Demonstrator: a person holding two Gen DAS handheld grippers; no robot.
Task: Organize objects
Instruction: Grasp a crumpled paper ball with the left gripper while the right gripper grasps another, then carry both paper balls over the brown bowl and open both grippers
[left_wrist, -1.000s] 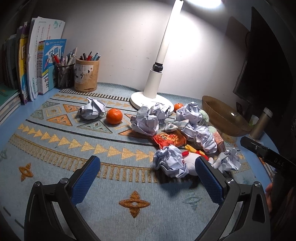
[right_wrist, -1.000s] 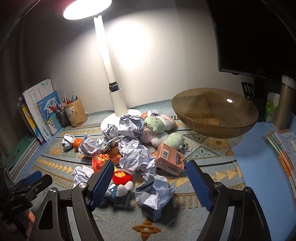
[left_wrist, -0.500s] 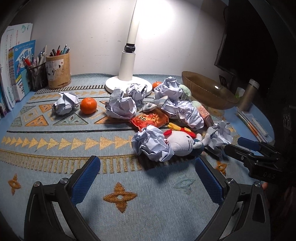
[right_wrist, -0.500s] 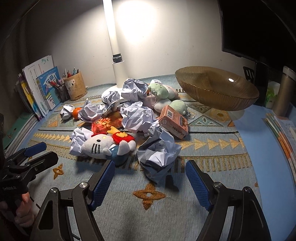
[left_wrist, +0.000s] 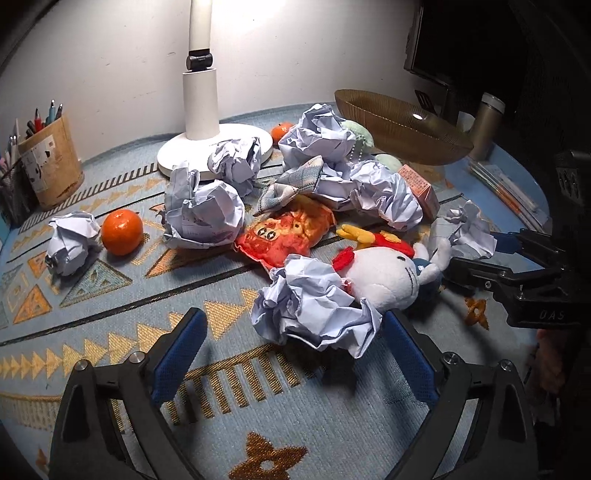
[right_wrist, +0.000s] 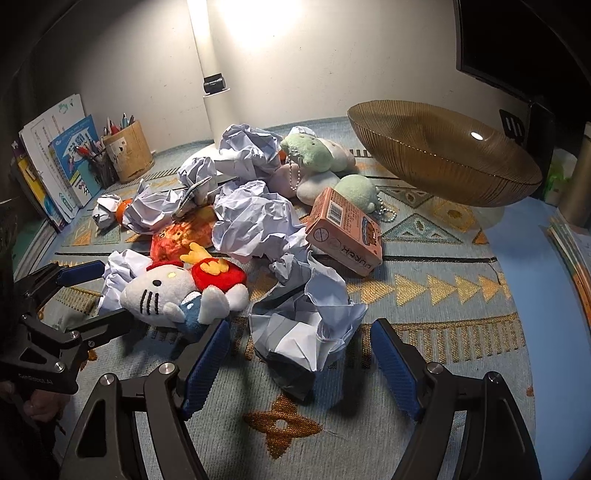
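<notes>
Here, both grippers hang with jaws spread and nothing held. The right gripper (right_wrist: 297, 360) has a paper ball (right_wrist: 306, 325) lying between its jaws; the left gripper (left_wrist: 293, 354) has another paper ball (left_wrist: 314, 306) just ahead, nearer its right jaw. Center each ball before clamping. Keep the left jaws off the plush cat (left_wrist: 388, 277) touching its ball.

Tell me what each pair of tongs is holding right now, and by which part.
Nothing is held. The left tongs stand open around a crumpled paper ball; the right tongs stand open around another paper wad.
</notes>
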